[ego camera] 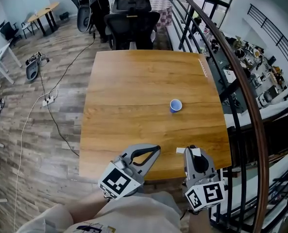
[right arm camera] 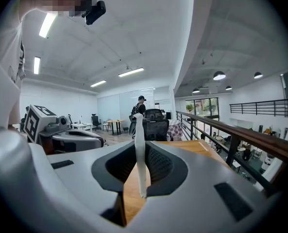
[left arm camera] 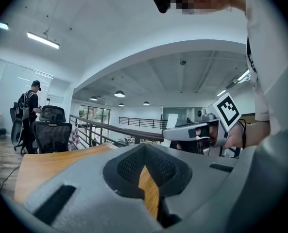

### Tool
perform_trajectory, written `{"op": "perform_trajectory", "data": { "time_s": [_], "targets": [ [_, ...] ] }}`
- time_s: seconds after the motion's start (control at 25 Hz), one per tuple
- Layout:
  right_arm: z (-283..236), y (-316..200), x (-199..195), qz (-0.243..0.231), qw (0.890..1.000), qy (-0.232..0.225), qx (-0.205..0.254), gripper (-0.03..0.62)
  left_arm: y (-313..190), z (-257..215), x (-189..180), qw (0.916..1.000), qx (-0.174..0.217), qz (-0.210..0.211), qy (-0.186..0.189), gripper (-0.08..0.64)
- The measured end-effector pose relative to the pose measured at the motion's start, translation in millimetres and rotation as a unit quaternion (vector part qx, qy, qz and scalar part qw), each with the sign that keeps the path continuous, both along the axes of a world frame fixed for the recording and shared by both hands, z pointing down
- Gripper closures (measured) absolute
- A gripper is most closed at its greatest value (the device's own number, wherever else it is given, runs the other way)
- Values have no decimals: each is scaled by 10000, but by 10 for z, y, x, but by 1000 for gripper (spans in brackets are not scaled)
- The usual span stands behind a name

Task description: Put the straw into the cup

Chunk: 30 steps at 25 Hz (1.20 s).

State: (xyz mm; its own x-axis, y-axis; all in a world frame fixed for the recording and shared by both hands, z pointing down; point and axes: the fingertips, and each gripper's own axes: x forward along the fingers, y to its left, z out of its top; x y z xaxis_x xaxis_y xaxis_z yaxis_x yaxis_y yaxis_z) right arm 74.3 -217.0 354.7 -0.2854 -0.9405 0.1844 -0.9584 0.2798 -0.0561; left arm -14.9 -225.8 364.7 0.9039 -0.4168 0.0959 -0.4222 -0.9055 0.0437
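Observation:
A small blue cup [ego camera: 176, 105] stands upright on the right half of the wooden table [ego camera: 134, 91]. Both grippers hover at the table's near edge, well short of the cup. My right gripper [ego camera: 192, 150] is shut on a white straw [ego camera: 182, 151], which stands upright between the jaws in the right gripper view as the straw [right arm camera: 140, 149]. My left gripper [ego camera: 156, 148] is shut with nothing in it; only a thin slit of table shows between its jaws [left arm camera: 144, 165]. The cup does not show in either gripper view.
Black office chairs [ego camera: 131, 25] stand at the table's far edge. A metal railing with a wooden handrail [ego camera: 241, 89] runs along the right side. Cables and a power strip [ego camera: 47, 100] lie on the floor to the left. A person [left arm camera: 29, 111] stands far off.

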Motion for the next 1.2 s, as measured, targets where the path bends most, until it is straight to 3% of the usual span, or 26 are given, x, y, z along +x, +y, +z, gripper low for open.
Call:
{"op": "perform_trajectory", "data": {
  "time_s": [0.48,0.8,0.96,1.2],
  "targets": [
    [-28,-104,143,-303,9995,-21,-53,537,-114,-2,170,9997,-16,-233,-4,546],
    [-42,-141,305,-555,9980,-290,-70,537,-120,-45,363,9990,-25,-435,-70,546],
    [-45,-170,346,-631,9974,-349,-43,537,-109,-48,408,9979,-259,-587,-64,546],
    [-27,-220,429,-660,9973,-323,-53,537,-207,-12,435,9973,-176,-706,-83,546]
  ]
}}
